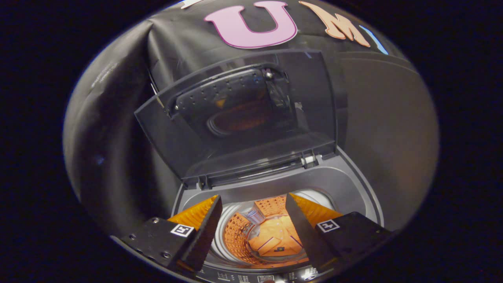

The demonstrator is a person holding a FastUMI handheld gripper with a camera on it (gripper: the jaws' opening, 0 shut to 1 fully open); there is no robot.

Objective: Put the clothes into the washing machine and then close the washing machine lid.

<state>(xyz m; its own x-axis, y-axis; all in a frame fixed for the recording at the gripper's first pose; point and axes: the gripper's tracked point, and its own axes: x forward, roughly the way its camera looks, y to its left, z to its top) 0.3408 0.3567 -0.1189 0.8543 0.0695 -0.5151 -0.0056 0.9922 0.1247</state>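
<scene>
Top-loading washing machine [353, 184] seen from above its front edge, dark grey deck ringing the round opening. Lid [235, 125] raised and leaning back toward the black cloth wall behind, hinged along the rear of the deck, its glossy underside mirroring an orange glow from below. Drum [235, 236] open beneath, perforated wall lit orange. Clothes [275, 239] lying at the bottom of the drum: an orange garment, spread fairly flat, with a small dark tag near its lower part and a lighter striped patch at its far edge. Control panel [251, 277] with small markings along the front rim, just under the fingers. Tool [253, 208] poised over the opening, spread wide, holding nothing; fingers apart with the drum and garment showing in the gap between them, well below. Small square marker on each finger block.
</scene>
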